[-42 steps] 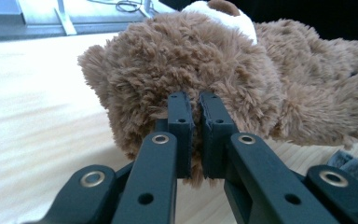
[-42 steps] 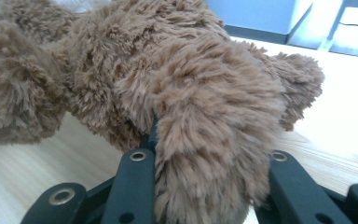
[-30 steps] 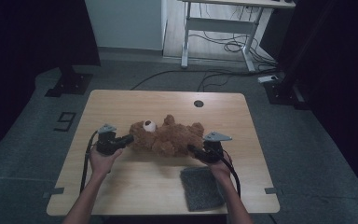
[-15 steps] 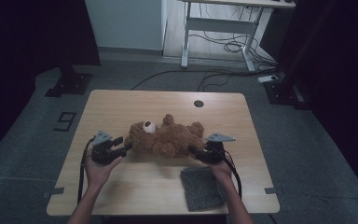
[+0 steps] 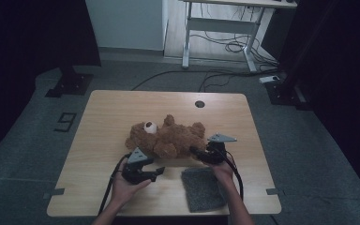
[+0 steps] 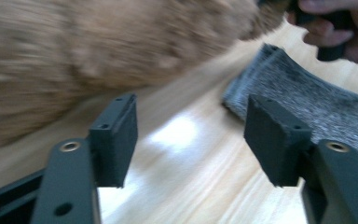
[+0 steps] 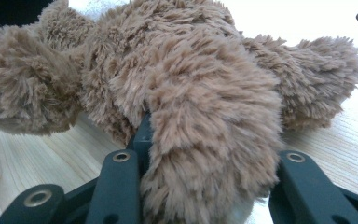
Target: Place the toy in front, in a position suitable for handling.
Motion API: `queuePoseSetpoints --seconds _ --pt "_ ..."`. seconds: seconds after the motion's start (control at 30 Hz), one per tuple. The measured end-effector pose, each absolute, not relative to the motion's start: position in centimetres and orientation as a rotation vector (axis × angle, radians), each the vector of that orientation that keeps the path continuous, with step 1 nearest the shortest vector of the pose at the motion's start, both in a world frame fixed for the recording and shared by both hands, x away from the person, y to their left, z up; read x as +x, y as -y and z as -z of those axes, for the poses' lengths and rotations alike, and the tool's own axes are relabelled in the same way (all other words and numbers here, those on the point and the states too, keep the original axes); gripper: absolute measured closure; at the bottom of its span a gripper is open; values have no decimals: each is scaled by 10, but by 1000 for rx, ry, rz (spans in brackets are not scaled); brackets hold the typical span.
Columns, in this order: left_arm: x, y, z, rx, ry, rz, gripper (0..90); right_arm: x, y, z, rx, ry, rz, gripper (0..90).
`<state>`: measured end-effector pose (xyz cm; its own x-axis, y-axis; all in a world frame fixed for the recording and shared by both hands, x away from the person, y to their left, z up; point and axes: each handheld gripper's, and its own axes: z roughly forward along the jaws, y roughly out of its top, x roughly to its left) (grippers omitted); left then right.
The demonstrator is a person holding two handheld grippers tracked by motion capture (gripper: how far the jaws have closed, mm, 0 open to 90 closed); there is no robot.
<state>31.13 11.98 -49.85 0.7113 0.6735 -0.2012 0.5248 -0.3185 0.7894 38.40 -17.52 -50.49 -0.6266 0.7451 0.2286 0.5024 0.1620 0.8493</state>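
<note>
The right tool [image 5: 198,153] is clamped on a limb of the brown teddy bear [image 5: 166,139]; in the right gripper view [image 7: 205,186] the plush limb bulges up between the two black jaws, which press into it from either side. The hand [image 5: 222,169] holding this tool rests on the desk [image 5: 122,108] just behind it, with the grey three-cornered plate [image 5: 221,138] on top and a cable [image 5: 236,176] trailing back along the forearm.

The left tool [image 5: 157,171] stands apart, its jaws wide and holding nothing. In the left gripper view [image 6: 191,140] bare wood shows between the two pads [image 6: 116,135], with the bear's fur [image 6: 98,42] blurred above and to the left, close to the jaws but not between them. The left hand [image 5: 126,183] grips this tool near the desk's front edge, just in front of the bear's lower side.

The teddy bear lies on its side near the middle of the desk, head toward the left with one round white eye [image 5: 149,126] turned up, body stretching rightward to the right tool. A grey felt-like cloth [image 5: 202,188] lies flat on the desk near the front edge, between the two hands and just beside the right one; in the left gripper view the cloth [image 6: 307,102] sits beyond the right-hand jaw. A round dark grommet hole [image 5: 199,104] sits in the desk near its far edge.
</note>
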Motion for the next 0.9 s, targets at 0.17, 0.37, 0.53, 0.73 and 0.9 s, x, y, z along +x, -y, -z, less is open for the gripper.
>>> queuePoseSetpoints --seconds 0.17,0.37,0.53,0.73,0.9 --pt "312 -87 509 2038 -880 -145 255 384 176 506 1216 -2194 -1453 590" --pt "312 -64 518 2046 -876 -117 247 383 176 507 1225 -2190 -1463 588" --pt "310 -53 519 2056 -858 -91 247 383 177 507 1221 -2200 -1456 586" --pt "311 -34 525 2081 -848 -76 214 382 177 507 1220 -2203 -1446 583" --pt "316 -17 537 2132 -853 -107 200 381 178 508 1226 -2203 -1440 582"
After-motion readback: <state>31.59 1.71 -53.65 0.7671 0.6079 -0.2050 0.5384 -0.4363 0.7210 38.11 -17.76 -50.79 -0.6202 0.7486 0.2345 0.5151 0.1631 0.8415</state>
